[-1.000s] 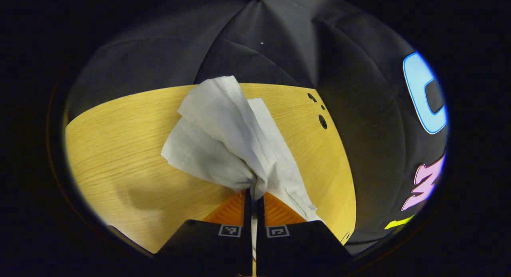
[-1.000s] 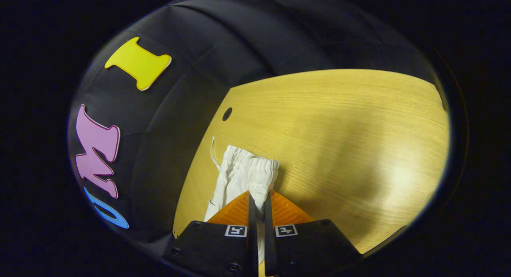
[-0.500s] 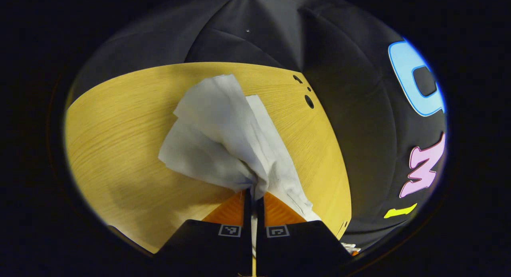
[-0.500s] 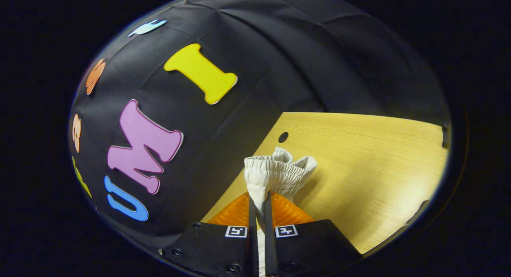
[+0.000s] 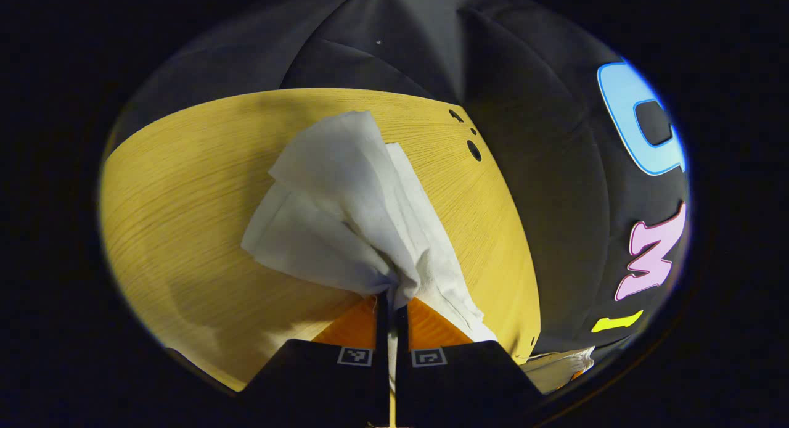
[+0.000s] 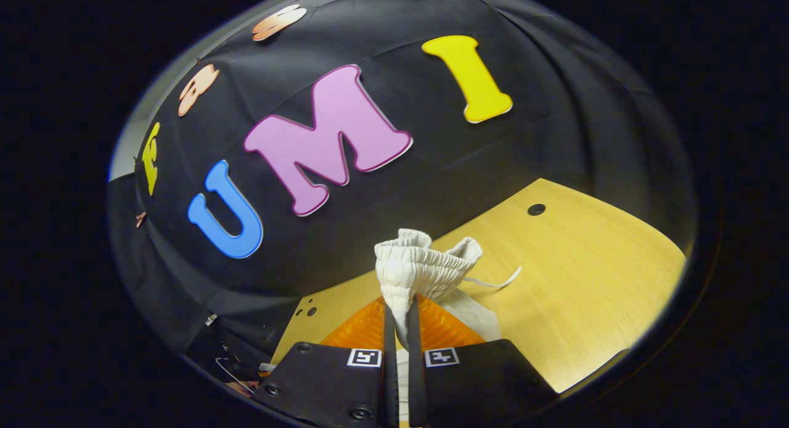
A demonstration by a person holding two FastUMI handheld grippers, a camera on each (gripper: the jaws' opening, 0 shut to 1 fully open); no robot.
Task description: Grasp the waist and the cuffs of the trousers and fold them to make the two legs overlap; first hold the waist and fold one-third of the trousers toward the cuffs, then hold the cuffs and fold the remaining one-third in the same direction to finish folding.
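Left hand-held gripper (image 5: pixel 390 301) was pinching the trousers' cuffs (image 5: pixel 345 212), frame centre, fabric fanned above the table (image 5: pixel 179 206). Right hand-held gripper (image 6: pixel 399 308) was clamped on the waist (image 6: pixel 419 267), lower centre.

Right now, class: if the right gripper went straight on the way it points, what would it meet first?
The right gripper is shut on the gathered waist of the trousers, so that cloth already lies ahead. Beyond it, probably the far table edge or the booth wall; depth is unclear.
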